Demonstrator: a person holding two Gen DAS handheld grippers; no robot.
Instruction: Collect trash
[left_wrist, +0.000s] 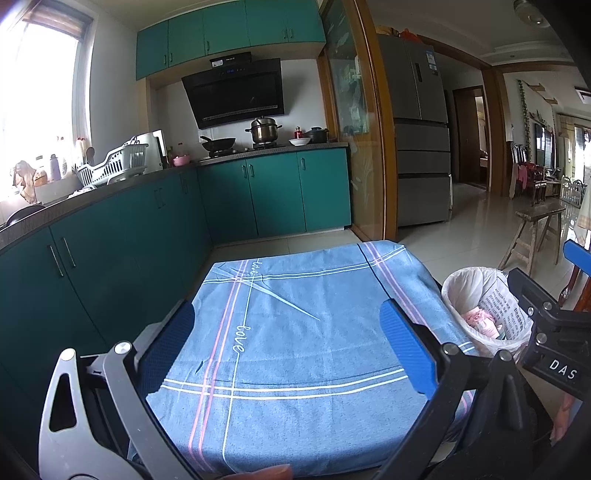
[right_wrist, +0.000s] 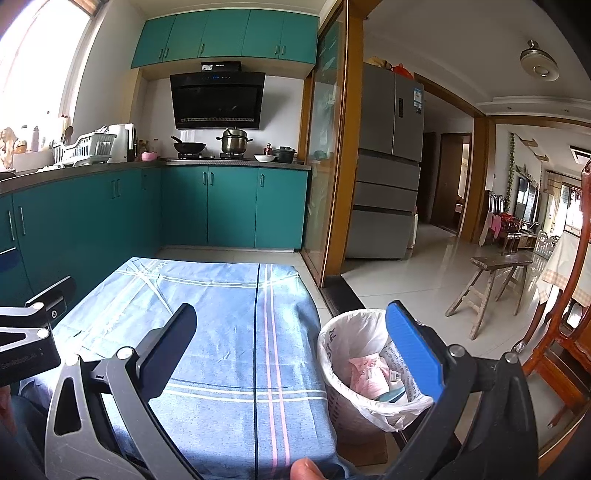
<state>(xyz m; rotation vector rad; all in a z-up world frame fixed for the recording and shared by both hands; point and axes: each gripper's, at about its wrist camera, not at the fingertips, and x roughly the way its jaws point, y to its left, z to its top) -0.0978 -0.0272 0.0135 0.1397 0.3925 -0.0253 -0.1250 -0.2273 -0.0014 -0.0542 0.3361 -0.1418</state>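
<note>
A small table under a blue checked cloth (left_wrist: 295, 332) (right_wrist: 221, 350) fills the foreground, and no loose trash shows on it. A bin with a white liner (left_wrist: 484, 314) (right_wrist: 365, 365) stands on the floor at the table's right side. Pink wrappers (right_wrist: 365, 373) and printed paper lie inside it. My left gripper (left_wrist: 288, 343) hovers open over the cloth, nothing between its blue pads. My right gripper (right_wrist: 291, 347) is open too, spanning the table's right edge and the bin. The right gripper's body (left_wrist: 554, 325) shows in the left wrist view beside the bin.
Teal kitchen cabinets (left_wrist: 110, 258) run along the left and far wall. A glass sliding door frame (right_wrist: 332, 184) and a grey fridge (right_wrist: 388, 166) stand beyond the table. A wooden stool (right_wrist: 491, 288) and a wooden chair (right_wrist: 561, 332) stand on the tiled floor at right.
</note>
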